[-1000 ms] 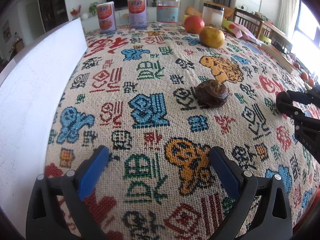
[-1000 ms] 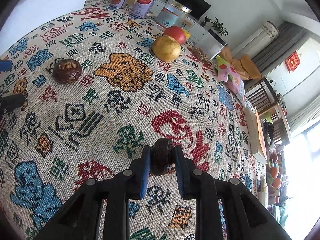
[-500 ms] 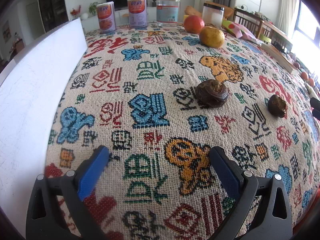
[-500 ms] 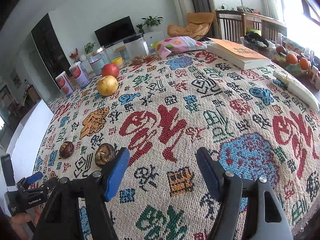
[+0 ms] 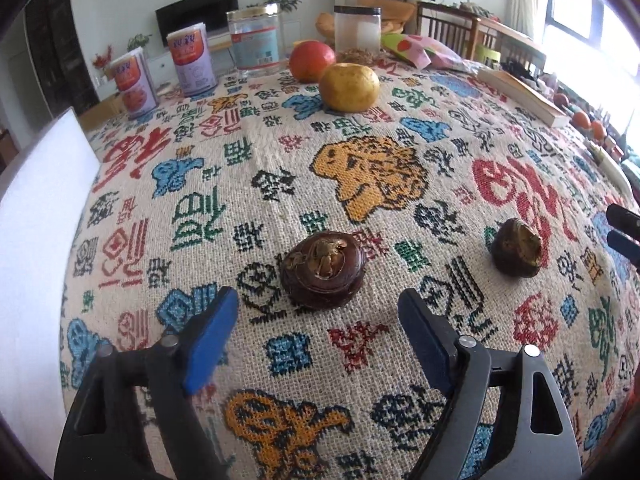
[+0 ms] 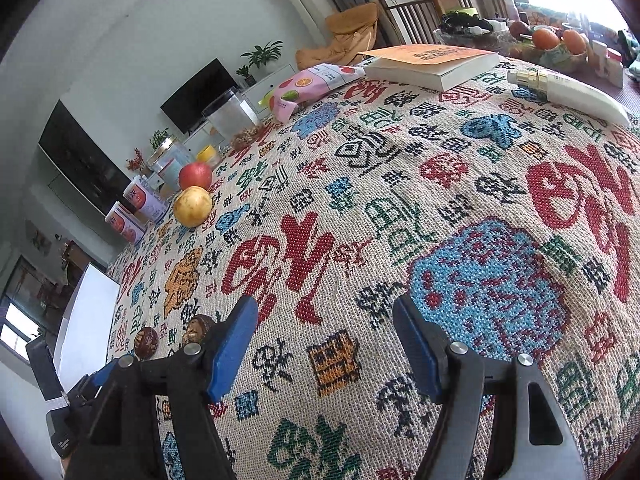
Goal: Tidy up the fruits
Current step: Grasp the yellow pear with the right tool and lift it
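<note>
Left wrist view: the left gripper (image 5: 318, 320) hangs low over the cloth (image 5: 248, 184), jaws wide and empty, with the large chestnut (image 5: 322, 274) just ahead between the tips; a sound grasp calls for straddling it squarely before closing, the small chestnut (image 5: 517, 253) lying apart to its right. Right wrist view: the right gripper (image 6: 326, 340) is level, tilted, wide open, holding nothing, both chestnuts off its left finger.

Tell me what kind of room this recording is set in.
Most likely a home living and dining room: a television on a low cabinet by the wall, wooden chairs behind, and a table under a patterned cloth holding fruit and jars.
</note>
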The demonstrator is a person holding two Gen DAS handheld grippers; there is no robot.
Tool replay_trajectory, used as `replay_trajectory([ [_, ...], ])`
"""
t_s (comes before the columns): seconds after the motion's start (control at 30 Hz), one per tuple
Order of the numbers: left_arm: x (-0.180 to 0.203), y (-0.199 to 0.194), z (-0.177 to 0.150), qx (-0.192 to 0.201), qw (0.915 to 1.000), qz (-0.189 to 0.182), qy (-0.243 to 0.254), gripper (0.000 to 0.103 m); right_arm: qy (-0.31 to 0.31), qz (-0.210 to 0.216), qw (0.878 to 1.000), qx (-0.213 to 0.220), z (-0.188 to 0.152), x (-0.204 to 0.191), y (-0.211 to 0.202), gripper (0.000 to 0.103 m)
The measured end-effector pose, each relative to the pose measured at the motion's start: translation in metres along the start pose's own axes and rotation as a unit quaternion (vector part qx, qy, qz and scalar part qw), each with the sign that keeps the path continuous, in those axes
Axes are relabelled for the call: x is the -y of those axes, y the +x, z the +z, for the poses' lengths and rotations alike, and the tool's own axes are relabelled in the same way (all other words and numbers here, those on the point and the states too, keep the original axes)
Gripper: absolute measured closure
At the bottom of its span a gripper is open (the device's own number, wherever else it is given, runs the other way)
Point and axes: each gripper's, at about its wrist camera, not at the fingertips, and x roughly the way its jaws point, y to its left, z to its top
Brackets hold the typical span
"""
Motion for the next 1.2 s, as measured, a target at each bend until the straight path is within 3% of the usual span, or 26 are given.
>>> replay_trajectory([
  [0.03,-0.002,0.000,0.000,0.011,0.9998,-0.017,-0.009,0.043,0.007,0.000,1.000,0.002,0.000,0.003,-0.001,0.033],
  [0.1,-0.005,-0.003,-0.001,0.025,0.9996,-0.009,-0.010,0.060,0.017,0.000,1.000,0.005,0.001,0.006,-0.003,0.033],
  [0.17,-0.012,-0.007,-0.004,0.027,0.9996,-0.010,-0.010,0.060,0.018,-0.001,1.000,0.006,0.001,0.007,-0.003,0.033],
  [0.4,-0.075,-0.008,-0.012,0.012,0.9946,0.041,-0.094,0.059,-0.032,-0.014,0.999,-0.009,-0.001,-0.014,0.005,0.033],
  [0.47,-0.080,-0.010,-0.017,0.021,0.9940,0.047,-0.096,0.053,-0.063,-0.014,0.998,-0.015,-0.003,-0.026,0.008,0.033],
  [0.53,-0.083,-0.008,-0.021,0.016,0.9929,0.059,-0.102,0.022,-0.100,-0.004,0.994,-0.032,-0.004,-0.042,0.015,0.033],
  [0.57,-0.085,-0.007,-0.022,0.012,0.9924,0.056,-0.109,0.014,-0.119,0.000,0.992,-0.049,-0.003,-0.052,0.021,0.033],
  [0.7,-0.083,-0.001,-0.021,0.002,0.9931,0.055,-0.103,0.007,-0.184,0.021,0.977,-0.105,0.014,-0.103,0.048,0.032],
  [0.77,-0.083,-0.001,-0.021,0.001,0.9931,0.054,-0.104,0.006,-0.200,0.033,0.971,-0.130,0.029,-0.131,0.069,0.023],
  [0.9,-0.083,-0.001,-0.021,0.001,0.9931,0.054,-0.104,0.005,-0.168,0.055,0.968,-0.179,0.065,-0.172,0.134,0.021],
  [1.2,-0.084,0.000,-0.020,0.001,0.9930,0.055,-0.105,0.004,-0.171,0.005,0.968,-0.182,0.103,-0.228,0.248,0.021],
])
